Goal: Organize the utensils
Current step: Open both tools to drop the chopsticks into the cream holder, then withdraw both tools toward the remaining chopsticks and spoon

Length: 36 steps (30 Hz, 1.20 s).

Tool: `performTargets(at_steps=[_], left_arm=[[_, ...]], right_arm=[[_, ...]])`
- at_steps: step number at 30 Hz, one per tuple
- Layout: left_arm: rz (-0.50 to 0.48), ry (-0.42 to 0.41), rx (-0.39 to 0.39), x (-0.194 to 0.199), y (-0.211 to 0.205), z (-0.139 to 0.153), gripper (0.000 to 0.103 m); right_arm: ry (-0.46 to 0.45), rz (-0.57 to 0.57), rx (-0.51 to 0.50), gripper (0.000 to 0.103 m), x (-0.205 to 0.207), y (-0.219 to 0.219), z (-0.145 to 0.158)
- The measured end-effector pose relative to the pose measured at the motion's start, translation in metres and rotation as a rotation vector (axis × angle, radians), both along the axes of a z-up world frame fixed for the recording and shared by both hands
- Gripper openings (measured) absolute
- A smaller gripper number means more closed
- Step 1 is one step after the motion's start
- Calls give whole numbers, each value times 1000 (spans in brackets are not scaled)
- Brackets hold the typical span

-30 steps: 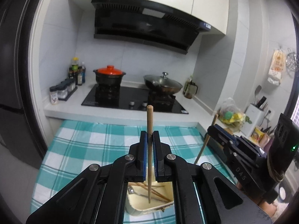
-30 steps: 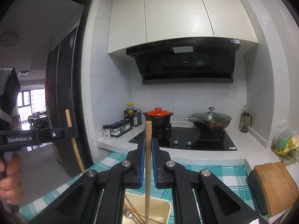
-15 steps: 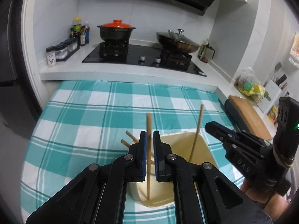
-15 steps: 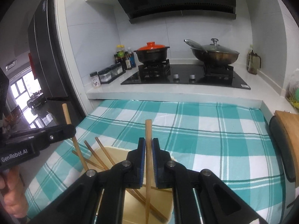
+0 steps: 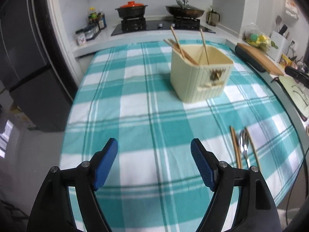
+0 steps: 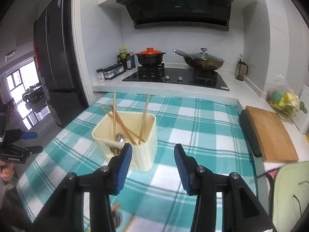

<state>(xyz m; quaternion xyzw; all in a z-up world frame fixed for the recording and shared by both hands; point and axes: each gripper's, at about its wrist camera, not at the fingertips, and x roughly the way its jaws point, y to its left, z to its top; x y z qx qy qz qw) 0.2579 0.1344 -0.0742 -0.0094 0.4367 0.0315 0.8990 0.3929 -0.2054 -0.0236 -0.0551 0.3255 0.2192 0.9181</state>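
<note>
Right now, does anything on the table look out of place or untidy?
Yes. Two chopsticks, a third chopstick and a spoon lie loose on the cloth, apart from the holder that already holds several chopsticks. Nothing looks spilled or broken.

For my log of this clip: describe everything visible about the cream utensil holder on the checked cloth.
The utensil holder is a cream, plastic-looking square tub with rounded corners, ribbed walls and a brownish decoration on one face. It stands upright on the teal checked tablecloth, open at the top. Several wooden chopsticks lean inside against its rim, and a metal spoon lies low inside. Neither gripper touches it.
</note>
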Motion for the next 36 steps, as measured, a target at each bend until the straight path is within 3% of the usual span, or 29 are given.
performTargets(at_steps=[4, 8, 12, 16, 25, 36], left_arm=[[40, 13, -49, -50, -20, -47, 79], [47, 8, -129, -72, -47, -81, 79], [-49, 36, -148, -69, -82, -92, 79], [-146, -3, -96, -50, -113, -87, 82], [-163, 62, -61, 9, -139, -98, 82], [-181, 101, 36, 25, -155, -113, 83]], right_arm=[[28, -67, -39, 47, -71, -32, -42], [74, -140, -26, 47, -139, -48, -100], [93, -204, 10, 47, -188, -50, -138], [101, -157, 6, 47, -203, -37, -146], [65, -127, 43, 47, -209, -25, -139], [85, -157, 81, 47, -210, -39, -144]])
